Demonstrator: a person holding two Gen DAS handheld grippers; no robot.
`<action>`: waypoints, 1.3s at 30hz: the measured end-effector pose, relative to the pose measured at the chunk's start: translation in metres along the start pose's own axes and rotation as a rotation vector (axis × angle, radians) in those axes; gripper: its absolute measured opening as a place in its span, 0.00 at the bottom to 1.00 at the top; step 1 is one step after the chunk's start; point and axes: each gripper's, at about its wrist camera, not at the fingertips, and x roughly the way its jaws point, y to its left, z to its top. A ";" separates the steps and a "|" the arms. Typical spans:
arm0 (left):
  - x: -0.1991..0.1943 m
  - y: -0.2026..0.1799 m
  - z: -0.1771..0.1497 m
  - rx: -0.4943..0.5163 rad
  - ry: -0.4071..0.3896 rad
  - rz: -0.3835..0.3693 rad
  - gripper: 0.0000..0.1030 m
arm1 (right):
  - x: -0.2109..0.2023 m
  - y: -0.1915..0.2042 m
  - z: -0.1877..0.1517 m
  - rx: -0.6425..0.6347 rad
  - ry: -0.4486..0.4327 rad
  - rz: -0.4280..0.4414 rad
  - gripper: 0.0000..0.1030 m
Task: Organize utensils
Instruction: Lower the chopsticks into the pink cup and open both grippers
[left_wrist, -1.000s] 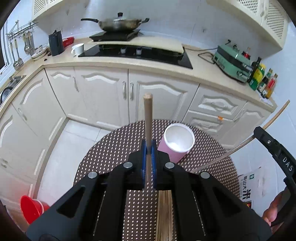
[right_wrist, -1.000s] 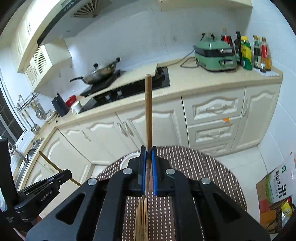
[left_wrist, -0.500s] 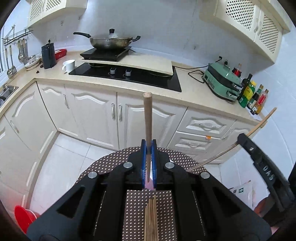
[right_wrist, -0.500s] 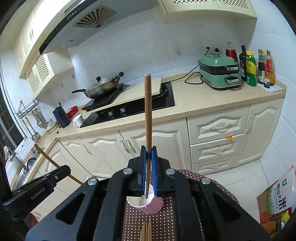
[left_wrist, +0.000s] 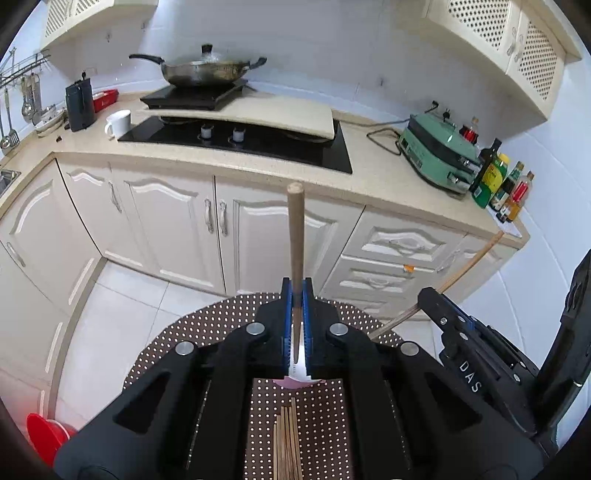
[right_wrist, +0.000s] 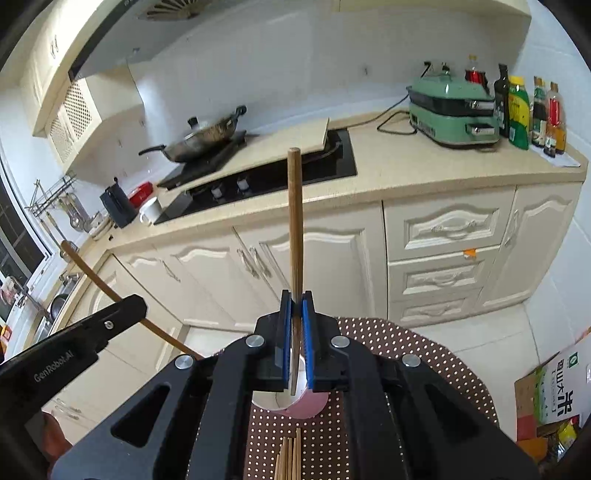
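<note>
While both grippers hang over the dotted round table (left_wrist: 207, 325), each has its blue pads pressed tight on a single wooden chopstick: the left gripper (left_wrist: 296, 325) holds the left chopstick (left_wrist: 295, 236) and the right gripper (right_wrist: 296, 332) holds the right chopstick (right_wrist: 295, 221), both sticks standing roughly upright with the thick end up. The pink cup (right_wrist: 306, 404) sits on the table directly under the jaws, and the thin tips look to be at or just inside its white mouth; depth cannot be confirmed. The remaining chopsticks (left_wrist: 286, 443) lie in a loose bundle on the mat, just on the near side of the cup. Judgement: the step in hand is dropping the two sticks into the cup. To do it well, keep each stick near vertical, get the tip clearly below the rim before releasing, and part the pads only slightly so the stick slides down without tipping the light cup. The right wrist view shows the cup's rim and pink wall; the left wrist view shows only a sliver of it.
</note>
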 end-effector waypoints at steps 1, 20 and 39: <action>0.005 0.000 -0.002 -0.001 0.014 -0.002 0.05 | 0.003 0.000 -0.001 -0.002 0.010 0.001 0.04; 0.076 0.010 -0.031 0.034 0.183 -0.024 0.06 | 0.045 -0.007 -0.022 0.001 0.161 -0.011 0.46; 0.058 0.022 -0.044 0.059 0.152 0.043 0.51 | 0.028 -0.019 -0.037 0.013 0.194 -0.044 0.58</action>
